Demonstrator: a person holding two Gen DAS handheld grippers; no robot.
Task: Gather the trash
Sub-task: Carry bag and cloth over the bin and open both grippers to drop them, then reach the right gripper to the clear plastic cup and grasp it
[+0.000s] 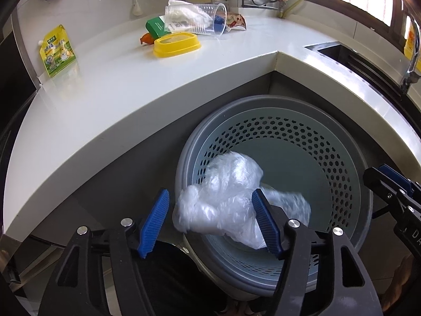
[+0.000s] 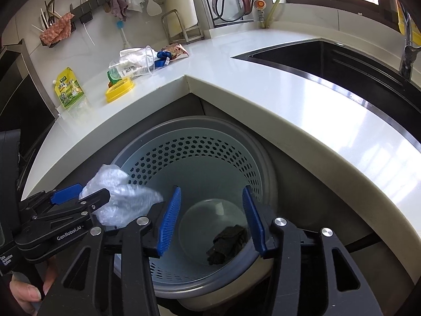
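Observation:
A grey perforated trash bin [image 1: 276, 100] [image 2: 200, 121] stands on the floor in the corner under the white counter. My left gripper [image 1: 210, 197] [image 2: 92, 193] hangs open over the bin's near rim. A crumpled clear plastic bag [image 1: 226, 184] [image 2: 118, 184] sits loose between its blue pads, blurred, with a gap on its left side. My right gripper [image 2: 212, 192] [image 1: 386, 181] is open above the bin's mouth with nothing between its fingers. A dark crumpled wad [image 2: 229, 242] lies on the bin's bottom.
On the counter [image 1: 131, 84] lie a clear cup stuffed with wrappers [image 1: 202, 18], a yellow lid [image 1: 176, 43], a green box [image 1: 155, 27], a snack wrapper [image 1: 235, 21] and a yellow-green pouch [image 1: 56, 51]. A dark sink [image 2: 342, 60] with a faucet [image 2: 406, 52] is at the right.

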